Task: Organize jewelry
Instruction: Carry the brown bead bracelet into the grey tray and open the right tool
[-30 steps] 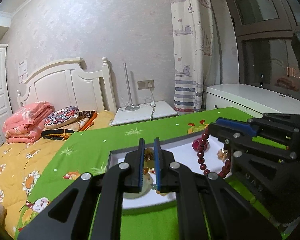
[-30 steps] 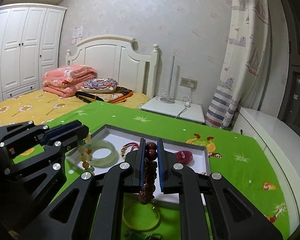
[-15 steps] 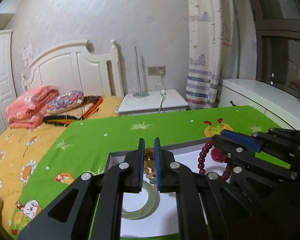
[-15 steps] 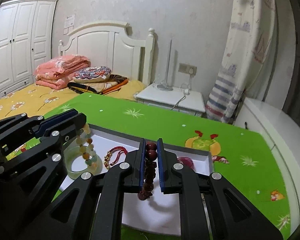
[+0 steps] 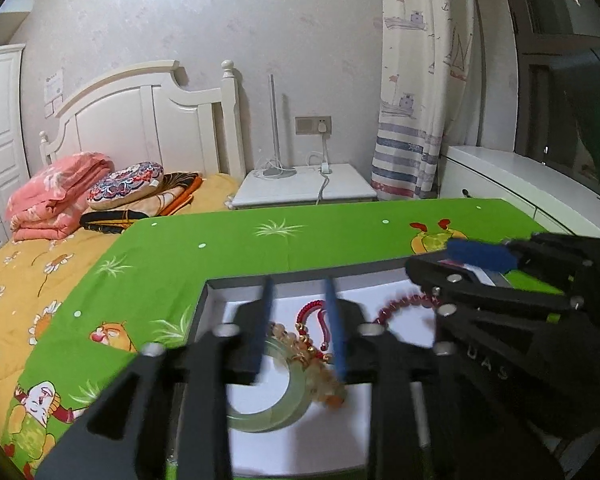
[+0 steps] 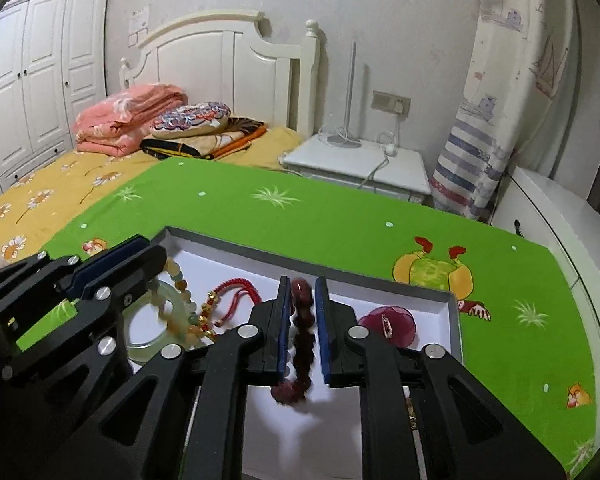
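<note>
Over the white tray, both grippers have just opened: the left gripper now stands apart above the pale beads lying on the jade bangle. The right gripper has parted too, and the dark beads seem to be dropping free, though blur hides it; both pieces count as delivered.

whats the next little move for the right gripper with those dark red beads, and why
Probably open a little wider and lift straight up. The right gripper has its jaws parted around the dark red bead bracelet, which hangs between them with its lower end blurred over the white floor of the tray. The left gripper is open above the jade bangle.
</note>
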A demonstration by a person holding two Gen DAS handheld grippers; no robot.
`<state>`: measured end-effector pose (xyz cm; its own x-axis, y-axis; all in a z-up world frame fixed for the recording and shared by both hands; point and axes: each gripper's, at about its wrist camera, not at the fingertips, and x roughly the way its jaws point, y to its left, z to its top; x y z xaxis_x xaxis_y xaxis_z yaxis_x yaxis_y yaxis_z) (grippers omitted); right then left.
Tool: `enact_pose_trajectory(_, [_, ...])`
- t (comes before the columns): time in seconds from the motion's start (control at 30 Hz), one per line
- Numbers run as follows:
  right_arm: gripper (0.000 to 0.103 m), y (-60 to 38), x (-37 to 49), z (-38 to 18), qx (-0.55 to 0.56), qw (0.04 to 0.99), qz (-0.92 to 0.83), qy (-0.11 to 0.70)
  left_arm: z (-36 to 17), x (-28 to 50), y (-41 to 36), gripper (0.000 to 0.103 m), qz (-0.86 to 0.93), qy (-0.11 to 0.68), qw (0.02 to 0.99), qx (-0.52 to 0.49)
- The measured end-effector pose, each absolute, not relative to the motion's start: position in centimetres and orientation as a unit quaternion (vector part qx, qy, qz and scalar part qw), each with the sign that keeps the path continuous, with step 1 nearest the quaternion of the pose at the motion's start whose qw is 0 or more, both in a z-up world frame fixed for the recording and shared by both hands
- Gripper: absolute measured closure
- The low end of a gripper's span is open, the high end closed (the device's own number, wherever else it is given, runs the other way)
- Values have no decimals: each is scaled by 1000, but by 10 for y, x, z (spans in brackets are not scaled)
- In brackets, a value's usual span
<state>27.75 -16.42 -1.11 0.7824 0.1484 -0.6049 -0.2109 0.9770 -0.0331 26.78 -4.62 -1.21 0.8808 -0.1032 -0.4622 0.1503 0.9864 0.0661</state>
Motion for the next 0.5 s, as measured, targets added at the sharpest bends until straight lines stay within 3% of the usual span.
enact_pose_trajectory(0.07, [63,-169,277,-11,-41,944,91,315,-12,268,-44,59,-64,235,969,45])
enact_pose_trajectory(0.23, [62,-179,276,-11,-37,945,83,315,-9,262,-37,31,-50,230,971,37])
enact_pose_trajectory(0.4, [62,-187,261,-7,-26,947,89,308,-6,244,-34,12,-52,225,972,52])
enact_pose_trajectory(0.5, [62,-192,242,-6,-28,949,94,301,-6,226,-34,8,-49,213,973,68])
